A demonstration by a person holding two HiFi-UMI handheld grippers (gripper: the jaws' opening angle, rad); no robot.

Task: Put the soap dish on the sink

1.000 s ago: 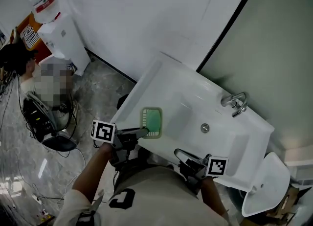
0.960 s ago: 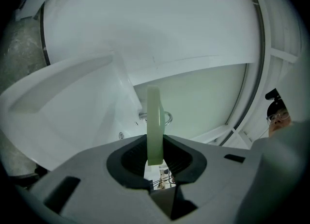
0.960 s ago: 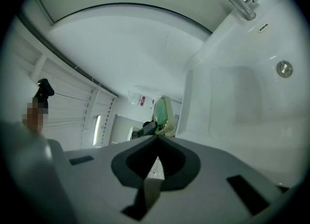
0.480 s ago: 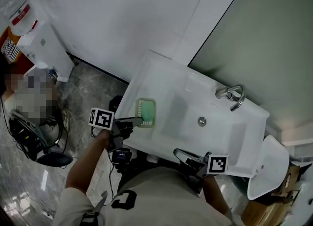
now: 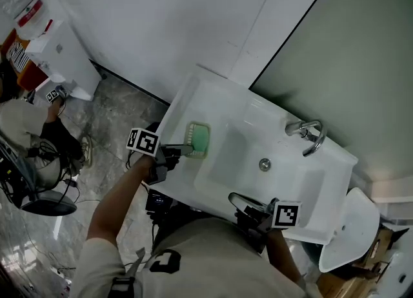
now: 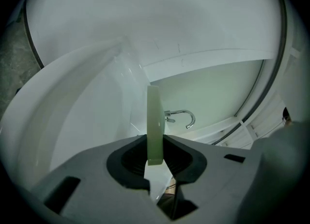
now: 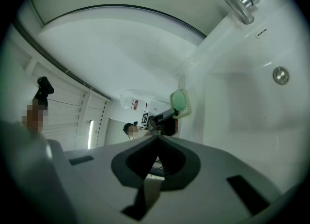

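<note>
Soap dish (image 5: 198, 140), one only and pale green, is seen in the head view over the left ledge of the single sink (image 5: 335, 161). It is pinched at its near edge by the left gripper (image 5: 183, 151); whether it rests on the ledge cannot be told. Placement is judged nearly done, with only the release left. One faucet (image 5: 308, 134), one drain (image 5: 264, 164) and two grippers are counted. In the left gripper view, the dish is clamped edge-on between the jaws. In the right gripper view, the right gripper (image 7: 156, 143) is shown with jaws pressed together and nothing held.
</note>
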